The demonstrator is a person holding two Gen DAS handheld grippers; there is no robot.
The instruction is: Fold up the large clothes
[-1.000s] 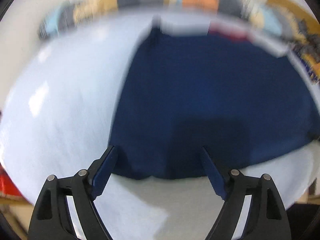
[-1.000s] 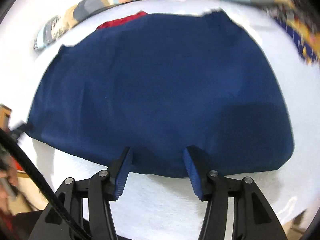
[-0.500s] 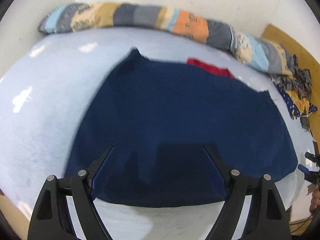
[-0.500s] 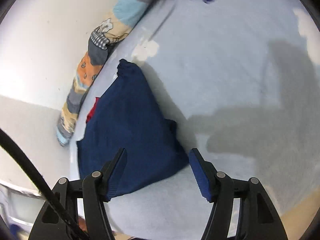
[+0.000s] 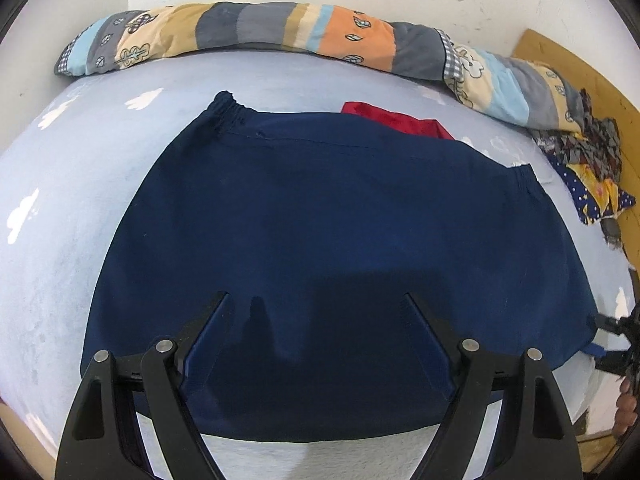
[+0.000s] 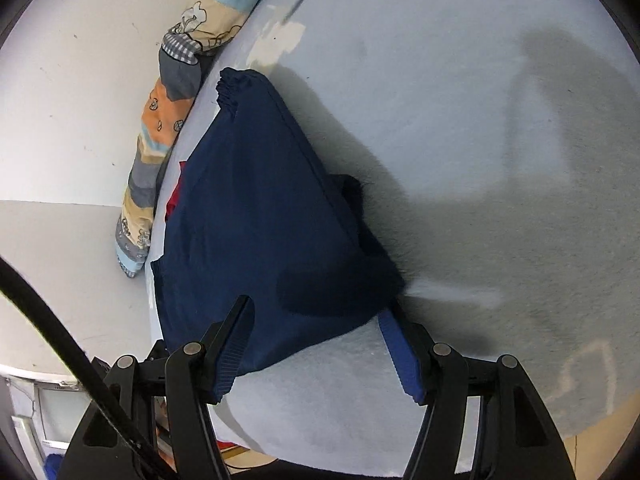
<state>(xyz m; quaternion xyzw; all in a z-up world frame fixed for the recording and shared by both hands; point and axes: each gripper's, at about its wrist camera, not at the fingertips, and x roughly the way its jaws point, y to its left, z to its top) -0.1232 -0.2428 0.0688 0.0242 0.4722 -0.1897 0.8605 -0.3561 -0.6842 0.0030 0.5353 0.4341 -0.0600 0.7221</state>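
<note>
A dark navy garment (image 5: 340, 248) with an elastic waistband at its far edge lies flat on a light blue bed sheet (image 5: 80, 200). My left gripper (image 5: 316, 344) is open and empty, its fingers hovering over the garment's near edge. In the right wrist view the same garment (image 6: 260, 220) is seen from its right side. My right gripper (image 6: 316, 344) is open and empty, with the garment's near right corner between its blue pads (image 6: 400, 356). The right gripper also shows at the far right of the left wrist view (image 5: 616, 340).
A red cloth (image 5: 396, 118) peeks out from behind the navy garment. A long patchwork bolster (image 5: 300, 36) runs along the wall. A pile of patterned clothes (image 5: 592, 172) lies at the back right by a wooden board (image 5: 580, 68). The bed's edge is right below my grippers.
The left gripper has drawn back and steadied, so the whole garment now shows. The right gripper has swung from facing the front edge round to the garment's right corner. Both stay open.
</note>
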